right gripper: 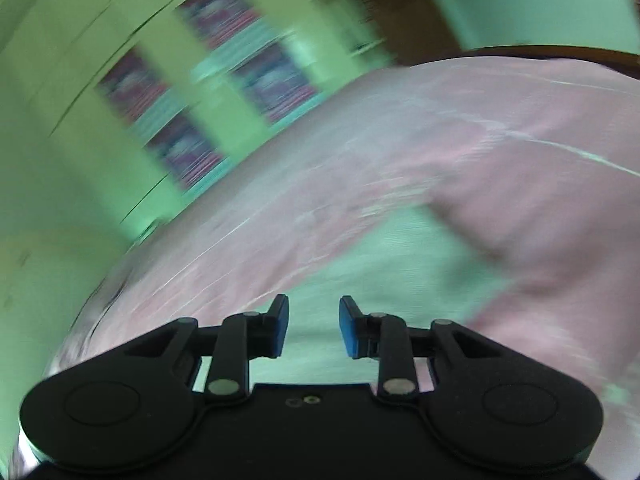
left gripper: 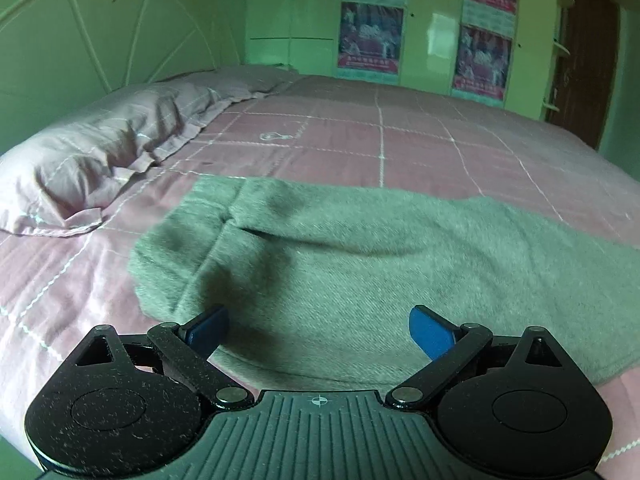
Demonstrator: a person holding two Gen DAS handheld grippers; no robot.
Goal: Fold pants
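Observation:
Grey-green pants lie flat on the pink checked bed sheet, running from the middle toward the right edge of the left wrist view. My left gripper is open wide and empty, just above the near edge of the pants. In the blurred right wrist view the pants show as a pale green patch on the sheet. My right gripper is open and empty above them.
A pink pillow lies at the left by the white headboard. A pale wardrobe with posters stands behind the bed. A brown door is at the right. The right wrist view is motion-blurred.

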